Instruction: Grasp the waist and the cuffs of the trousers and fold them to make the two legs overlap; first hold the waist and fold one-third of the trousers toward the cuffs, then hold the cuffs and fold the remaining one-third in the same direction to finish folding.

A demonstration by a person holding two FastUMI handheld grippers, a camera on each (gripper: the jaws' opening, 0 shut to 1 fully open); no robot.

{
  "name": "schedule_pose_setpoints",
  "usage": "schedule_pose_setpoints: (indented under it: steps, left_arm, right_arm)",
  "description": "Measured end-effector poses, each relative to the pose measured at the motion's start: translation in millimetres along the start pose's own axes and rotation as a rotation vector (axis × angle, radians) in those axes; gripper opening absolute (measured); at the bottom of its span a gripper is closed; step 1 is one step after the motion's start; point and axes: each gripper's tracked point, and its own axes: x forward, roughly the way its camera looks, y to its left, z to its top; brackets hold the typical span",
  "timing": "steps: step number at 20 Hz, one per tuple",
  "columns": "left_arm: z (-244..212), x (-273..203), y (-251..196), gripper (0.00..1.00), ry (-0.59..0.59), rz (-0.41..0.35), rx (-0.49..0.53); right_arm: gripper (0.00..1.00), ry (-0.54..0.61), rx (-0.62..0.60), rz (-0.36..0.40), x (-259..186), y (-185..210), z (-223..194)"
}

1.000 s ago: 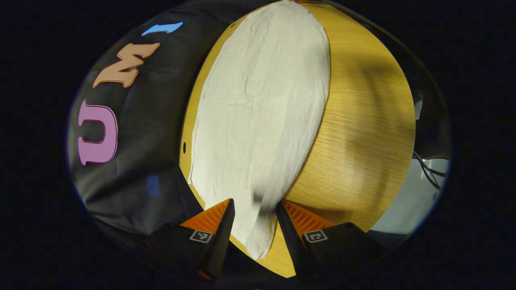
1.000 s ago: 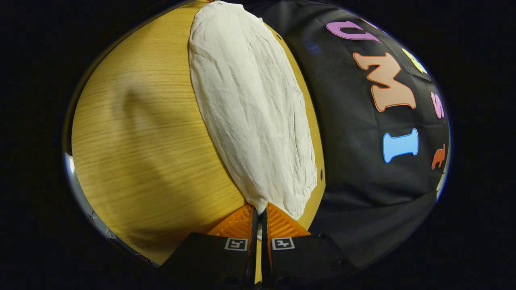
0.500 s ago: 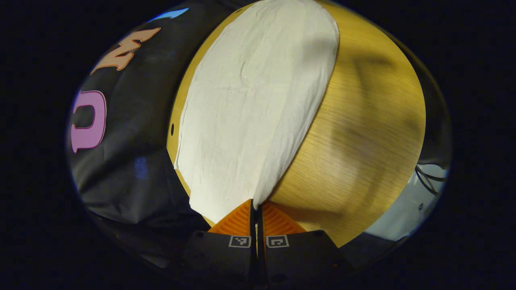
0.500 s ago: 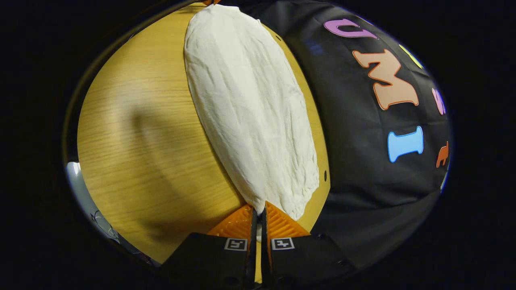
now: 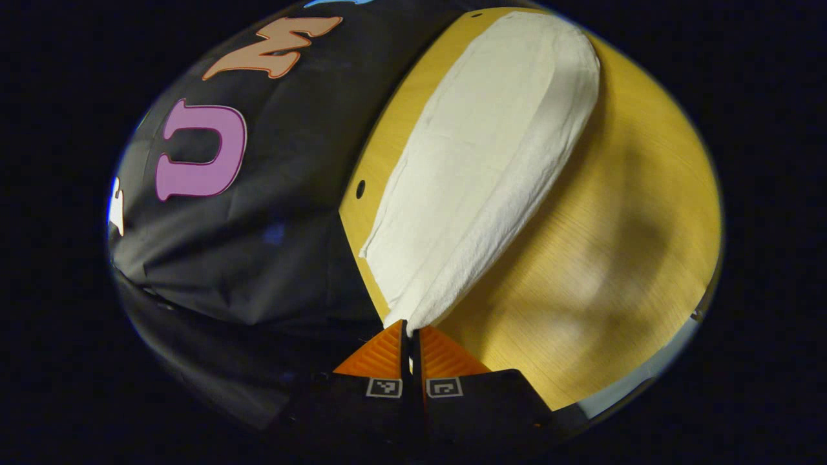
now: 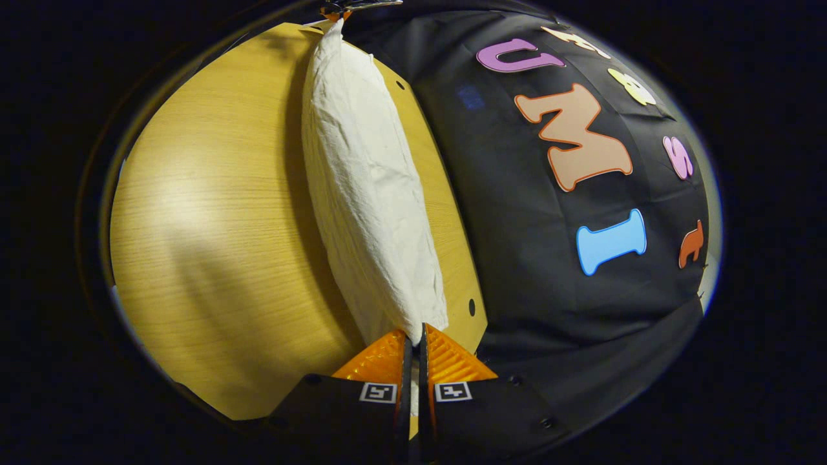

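Observation:
The cream-white trousers point(image 5: 484, 168) stretch lengthwise over the wooden table point(image 5: 614, 258), near its edge by the booth wall. In the left gripper view my left gripper point(image 5: 409, 326) is shut on one end of the trousers, and the near edge of the cloth is lifted off the table. In the right gripper view the trousers point(image 6: 371, 200) hang raised in a long fold above the table point(image 6: 213, 226). My right gripper point(image 6: 413, 332) is shut on the opposite end. At the far top of that view the left gripper point(image 6: 339, 10) pinches the other end.
The black cloth wall point(image 6: 568, 213) hangs right beside the table's long edge. Small dark holes point(image 6: 471, 303) mark the tabletop near that edge. A broad bare stretch of wood lies on the side away from the wall, with soft shadows on it.
The left gripper closed on the trousers' end a second ago. Both grippers have since lifted the near long edge, so the flat cloth now stands up as a narrower raised fold.

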Motion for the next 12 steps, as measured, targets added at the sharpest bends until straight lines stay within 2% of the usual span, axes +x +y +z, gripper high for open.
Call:
schedule_pose_setpoints:
  steps: [6,8,9,12]
  left_arm:
    - [43.4,-60.9,27.5,0.0,-0.069,0.088,-0.122]
    - [59.0,-79.4,32.7,0.0,-0.093,0.092,-0.151]
    - [64.6,-83.5,35.4,0.0,-0.102,0.097,-0.162]
    - [67.4,-84.4,40.2,0.0,-0.117,0.108,-0.195]
  right_arm:
    - [0.07,0.008,0.039,-0.107,31.2,-56.3,24.0]
    - [0.05,0.03,0.046,-0.132,42.0,-68.9,27.2]
    - [0.07,0.035,0.057,-0.141,48.8,-73.2,30.2]
    - [0.05,0.055,0.068,-0.158,71.2,-84.5,36.6]
